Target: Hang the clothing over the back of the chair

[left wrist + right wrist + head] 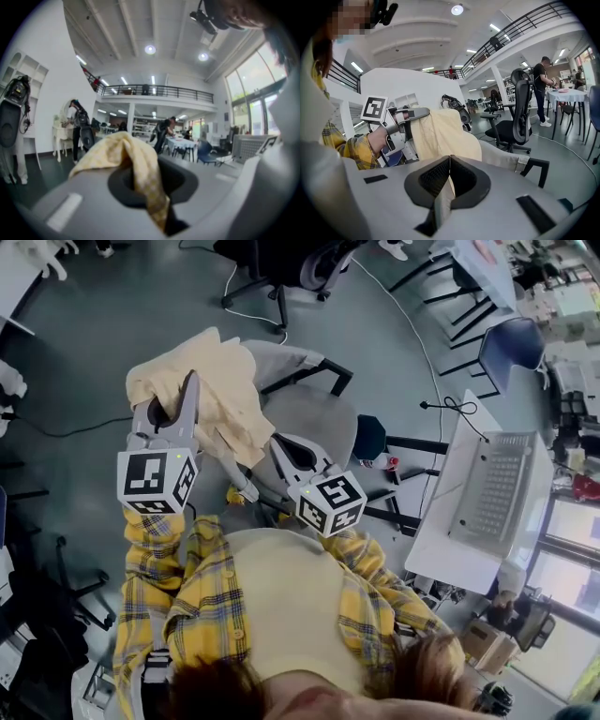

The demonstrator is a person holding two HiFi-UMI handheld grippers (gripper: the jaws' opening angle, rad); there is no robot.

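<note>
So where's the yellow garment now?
Head view, upper left: the yellow garment drapes over the grey chair, pinched by the left gripper and right gripper.

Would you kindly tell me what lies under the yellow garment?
The grey chair's backrest lies under the yellow garment; its right part shows, and the rest is covered by the cloth.

Bright, even indoor light from ceiling lamps (150, 49) and windows (253, 103) — fisheye edges dark, near foreground blurred.
</note>
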